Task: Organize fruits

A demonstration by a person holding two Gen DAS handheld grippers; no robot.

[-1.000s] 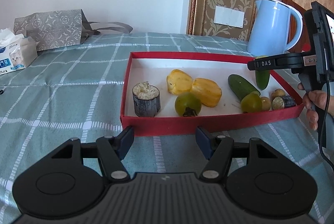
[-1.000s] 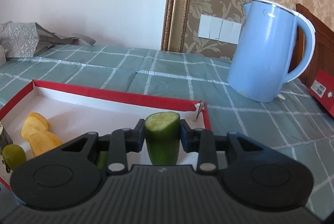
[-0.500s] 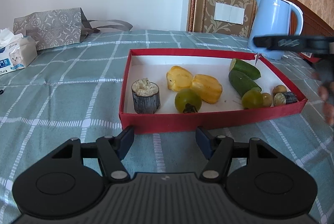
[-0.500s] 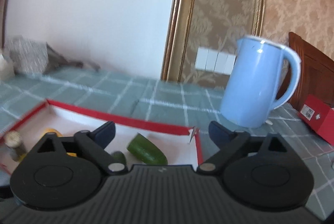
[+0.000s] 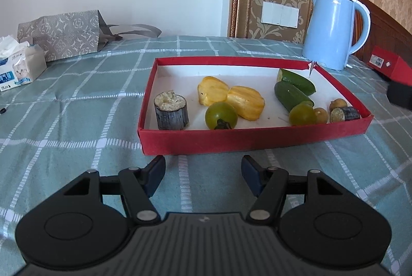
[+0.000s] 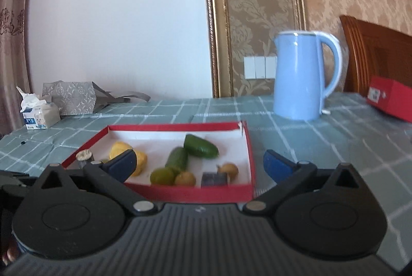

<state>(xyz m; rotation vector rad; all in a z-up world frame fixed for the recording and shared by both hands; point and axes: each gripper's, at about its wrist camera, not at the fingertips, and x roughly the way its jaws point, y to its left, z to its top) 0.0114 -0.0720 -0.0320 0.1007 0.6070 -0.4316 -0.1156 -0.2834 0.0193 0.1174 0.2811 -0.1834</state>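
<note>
Left tongs point(image 5: 203, 174) spread partway, nothing between the pads, hovering over the green checked cloth of the worktop point(image 5: 77, 121) just near of the red box point(image 5: 255, 138). Right tongs point(image 6: 199, 165) opening wide, nothing pinched; view slightly blurred, the box sits just beyond and between its two blue pads point(image 6: 276, 165). All fruit lies inside the red box, none touching either tongs. In the left wrist view: dark sugarcane stub point(image 5: 171, 114) upright at near left; two yellow jackfruit pieces point(image 5: 230, 98) touching each other in the middle; a green round fruit point(image 5: 221, 115) just near of them, against the near wall. Right side: two cucumber halves point(image 5: 293, 88) lying side by side, the farther one near the far right corner. Near of them a second green round fruit point(image 5: 302, 114), touching a small brownish fruit point(image 5: 321, 115); another small brownish fruit point(image 5: 338, 104) and a short dark sugarcane piece point(image 5: 345, 114) lying on its side at the near right corner. Blue kettle point(image 5: 334, 30) stands far right beyond the box, apart from it. Red carton point(image 5: 386, 65) at far right edge. Tissue pack point(image 5: 18, 67) and grey patterned bag point(image 5: 64, 35) far left, well apart from the box.
</note>
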